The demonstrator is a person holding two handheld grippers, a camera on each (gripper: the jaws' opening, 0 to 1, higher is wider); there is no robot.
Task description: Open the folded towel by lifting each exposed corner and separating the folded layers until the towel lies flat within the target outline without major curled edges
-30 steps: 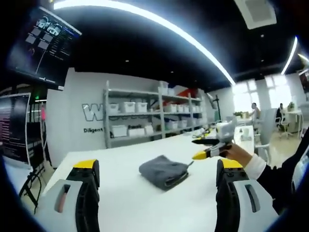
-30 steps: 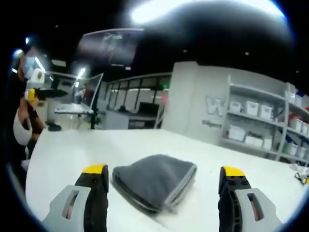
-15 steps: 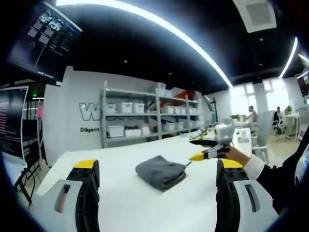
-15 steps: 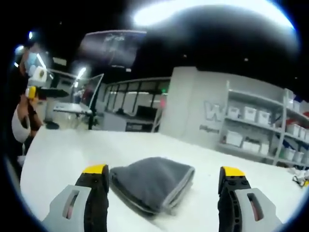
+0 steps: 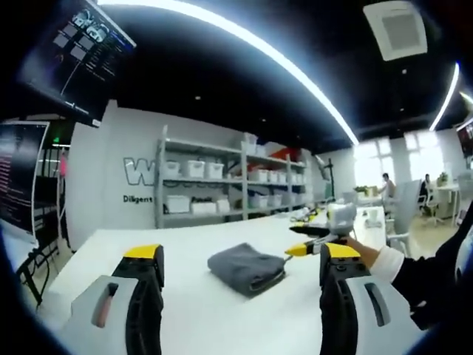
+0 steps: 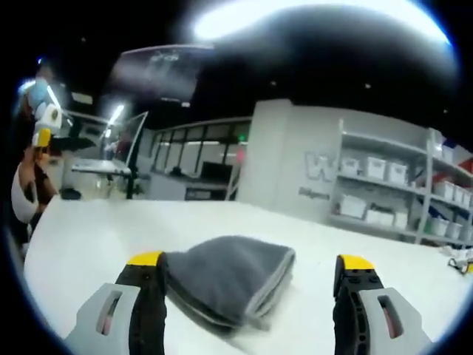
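Note:
A folded grey towel [image 5: 246,268] lies on the white table [image 5: 214,318], in a thick bundle with a lighter hem. In the left gripper view my left gripper [image 5: 239,260] stands open, well short of the towel. The right gripper [image 5: 310,241] shows at the towel's right edge, yellow-tipped, held in a person's hand. In the right gripper view the towel [image 6: 229,285] sits close, between the open jaws of my right gripper [image 6: 250,264], its left end near the left finger [image 6: 144,296]. Nothing is held.
Grey shelving with white bins [image 5: 214,185] stands against the back wall beyond the table. A dark monitor [image 5: 74,59] hangs at upper left. The person's sleeve [image 5: 429,277] fills the right side. The left gripper [image 6: 43,132] appears small at far left in the right gripper view.
My right gripper has closed in on the towel, which now looks larger between its jaws. The left gripper's jaws stand a little narrower than before, and its view has shifted slightly.

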